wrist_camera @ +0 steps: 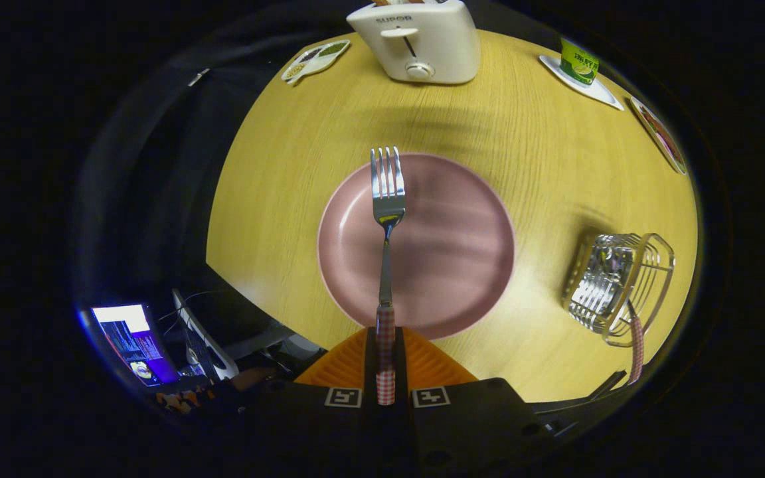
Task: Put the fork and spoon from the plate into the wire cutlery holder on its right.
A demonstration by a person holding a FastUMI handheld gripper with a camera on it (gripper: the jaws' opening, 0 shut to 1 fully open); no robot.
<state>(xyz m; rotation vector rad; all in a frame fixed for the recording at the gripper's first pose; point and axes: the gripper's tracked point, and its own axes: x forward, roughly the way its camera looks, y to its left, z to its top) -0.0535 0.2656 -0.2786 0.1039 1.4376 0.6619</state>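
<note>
Gripper (386, 372) pinching fork (387, 219) by red-checked handle, steel tines pointing ahead, raised over pink plate (462, 265). Right of plate: wire cutlery holder (621, 285), another checked handle (636, 352) sticking out.

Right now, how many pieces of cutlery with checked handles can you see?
2. The fork is clamped in the claw, tines out over the pink plate. A second checked handle sticks out of the wire holder; its head is hidden.
</note>
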